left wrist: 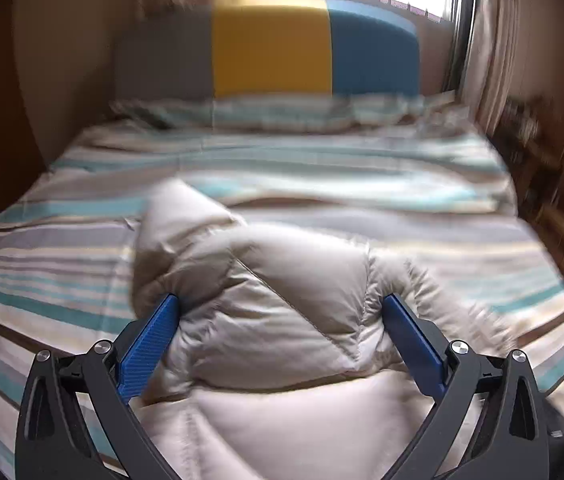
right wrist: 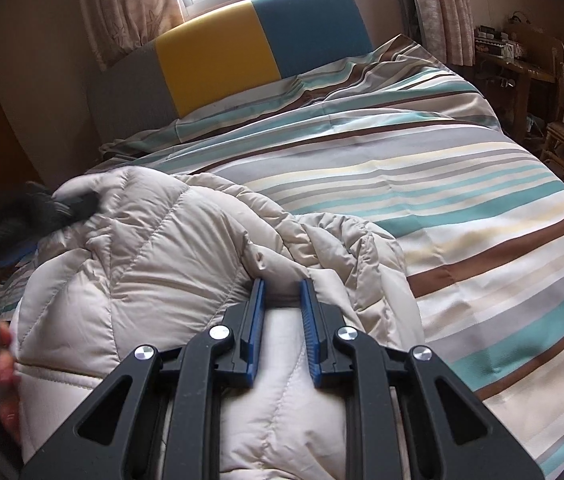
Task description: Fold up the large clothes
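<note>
Striped bedding (right wrist: 462, 200) lay bare toward the bed's right edge and headboard (right wrist: 209, 60). A puffy beige quilted jacket (right wrist: 153, 248) sat bunched at the near left corner. The left gripper (left wrist: 279, 300) straddled a thick bulge, jaws wide; the right gripper (right wrist: 282, 282) pinched a fold.

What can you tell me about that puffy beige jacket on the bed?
The jacket is cream-beige, quilted in diagonal stitched panels, with a smooth, slightly shiny shell. It lies bunched and rumpled on the striped bedcover. The right gripper pinches a fold; the left gripper's wide-set blue fingers press into a puffy bulge.
</note>
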